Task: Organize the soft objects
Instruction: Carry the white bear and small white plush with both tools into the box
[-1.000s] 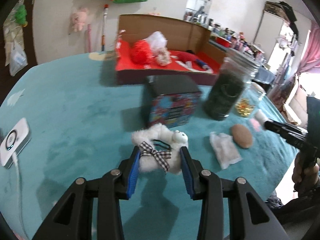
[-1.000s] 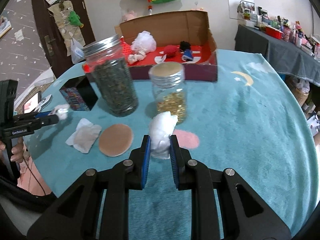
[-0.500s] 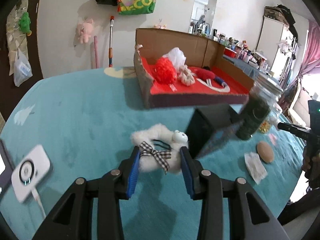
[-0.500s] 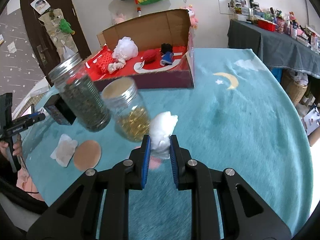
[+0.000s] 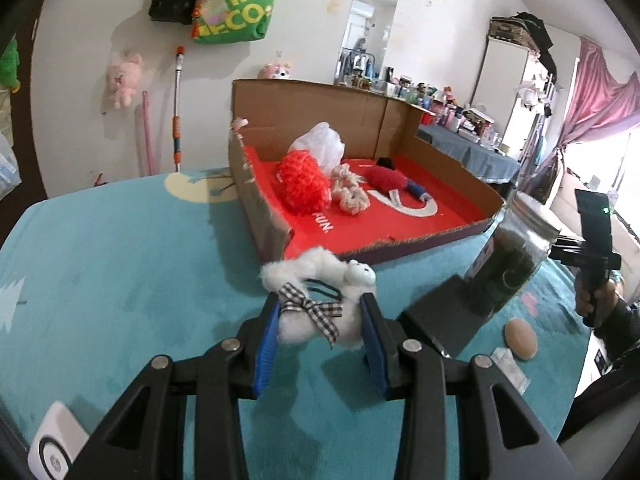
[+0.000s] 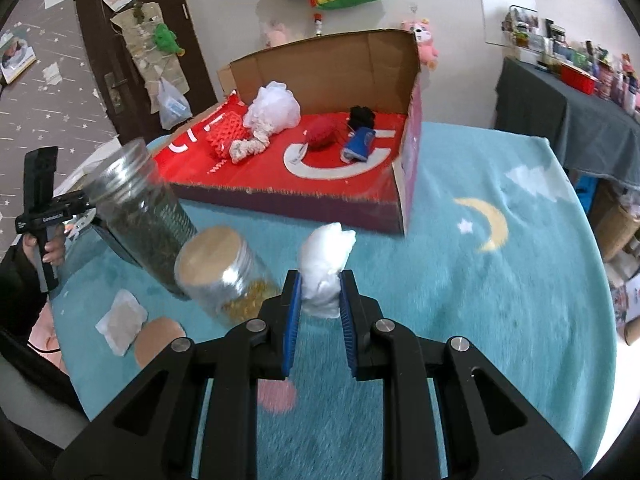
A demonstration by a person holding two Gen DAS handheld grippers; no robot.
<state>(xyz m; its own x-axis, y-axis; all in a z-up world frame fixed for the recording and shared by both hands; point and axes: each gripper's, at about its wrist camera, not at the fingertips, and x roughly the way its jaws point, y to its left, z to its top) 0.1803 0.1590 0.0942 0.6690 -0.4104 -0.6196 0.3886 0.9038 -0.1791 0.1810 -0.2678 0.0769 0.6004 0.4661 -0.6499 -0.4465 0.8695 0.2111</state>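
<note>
Left wrist alone shows the white charger — bottom-left corner.

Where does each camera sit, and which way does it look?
Left wrist: on the left gripper, looking along its fingers, which clamp a white plush bear, toward the cardboard box; the other hand shows at right.
Right wrist: on the right gripper, whose fingers clamp a white soft lump, facing the box; the other hand shows at left.
Shared: box, dark jar, teal cloth.
</note>
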